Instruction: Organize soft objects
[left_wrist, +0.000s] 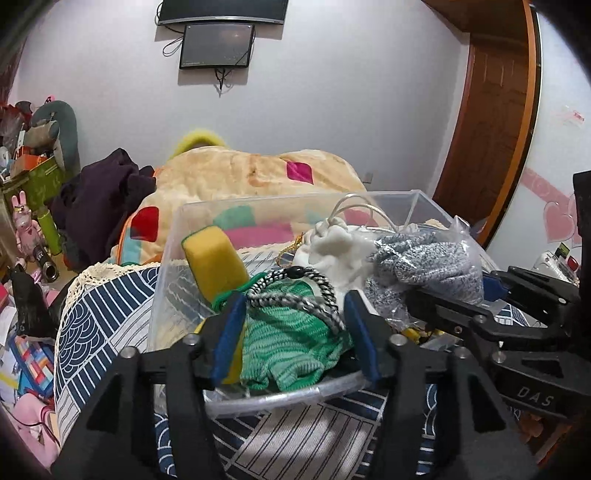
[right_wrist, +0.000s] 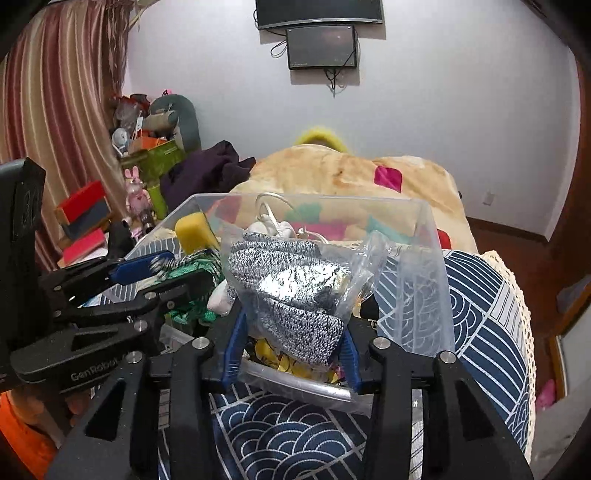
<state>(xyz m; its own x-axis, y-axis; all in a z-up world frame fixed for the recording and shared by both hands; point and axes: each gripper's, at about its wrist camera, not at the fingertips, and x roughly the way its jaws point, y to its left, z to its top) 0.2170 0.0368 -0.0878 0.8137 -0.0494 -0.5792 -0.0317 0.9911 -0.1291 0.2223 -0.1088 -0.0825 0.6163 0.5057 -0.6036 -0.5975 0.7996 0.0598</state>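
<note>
Green knit cloth (left_wrist: 295, 343) between left gripper (left_wrist: 295, 332), seemingly loose

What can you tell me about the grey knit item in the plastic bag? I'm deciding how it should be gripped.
The grey knit item is a speckled grey-and-white knitted piece, soft and folded, sealed loosely in a crinkly clear plastic bag that glares under the light. It sits on top of the pile at the near right of the clear storage bin, beside a white fabric bundle. The right gripper brackets its lower end, blue pads at either side; whether they press it is unclear.
</note>
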